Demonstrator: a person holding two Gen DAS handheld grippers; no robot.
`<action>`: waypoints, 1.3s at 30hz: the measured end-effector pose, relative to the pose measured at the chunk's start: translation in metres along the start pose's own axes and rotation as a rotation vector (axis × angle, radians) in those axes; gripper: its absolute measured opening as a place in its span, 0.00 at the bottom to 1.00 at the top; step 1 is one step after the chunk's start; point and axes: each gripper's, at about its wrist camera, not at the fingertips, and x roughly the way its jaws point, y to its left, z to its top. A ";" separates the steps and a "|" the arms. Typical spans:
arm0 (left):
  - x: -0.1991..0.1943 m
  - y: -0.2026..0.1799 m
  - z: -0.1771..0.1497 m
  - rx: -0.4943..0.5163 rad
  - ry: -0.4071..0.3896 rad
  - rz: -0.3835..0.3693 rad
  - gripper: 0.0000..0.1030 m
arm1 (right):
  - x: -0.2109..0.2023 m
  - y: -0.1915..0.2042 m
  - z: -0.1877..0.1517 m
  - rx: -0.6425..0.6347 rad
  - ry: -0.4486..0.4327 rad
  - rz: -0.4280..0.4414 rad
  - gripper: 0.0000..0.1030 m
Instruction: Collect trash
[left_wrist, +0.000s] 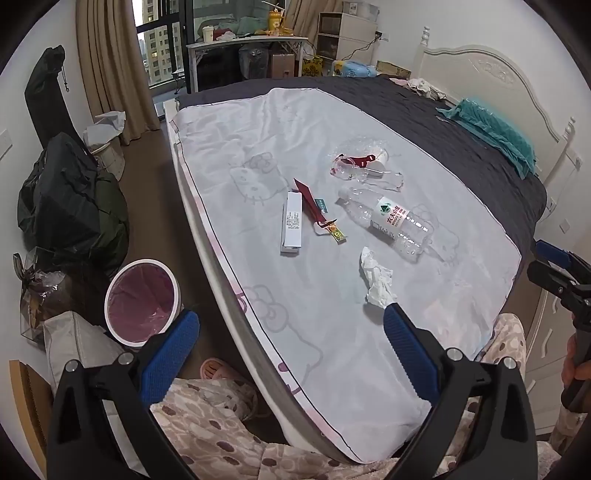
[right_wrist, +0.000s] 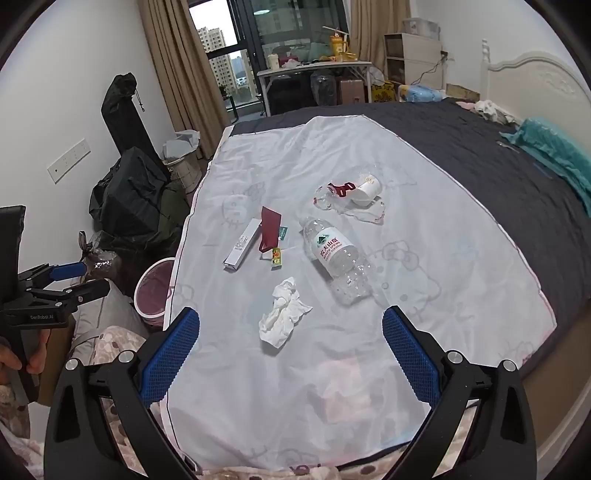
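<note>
While both tongs, left (left_wrist: 291, 332) and right (right_wrist: 291, 330), hang released over the near bed (right_wrist: 480, 155) edge, a tissue (right_wrist: 282, 318) lies nearest, bottle (right_wrist: 338, 260) and box (right_wrist: 242, 243) beyond, cup (right_wrist: 367, 189) farthest; bin (left_wrist: 140, 301) stands left on the floor.

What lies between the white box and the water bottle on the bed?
A dark red wrapper lies between the white box and the water bottle, clearest in the right wrist view.

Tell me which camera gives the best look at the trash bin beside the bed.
The left wrist view: the trash bin shows its whole round rim and pink liner. In the right wrist view the trash bin is partly hidden behind the white sheet's edge.
</note>
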 end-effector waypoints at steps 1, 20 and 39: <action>0.000 0.000 0.000 -0.001 0.000 0.001 0.95 | 0.001 -0.001 0.001 0.003 -0.001 0.002 0.94; 0.006 0.005 -0.005 -0.045 0.018 0.006 0.95 | 0.003 0.000 -0.001 0.015 -0.010 0.012 0.93; 0.008 0.008 -0.003 -0.082 0.039 0.012 0.95 | 0.004 -0.003 -0.004 0.028 0.002 0.005 0.93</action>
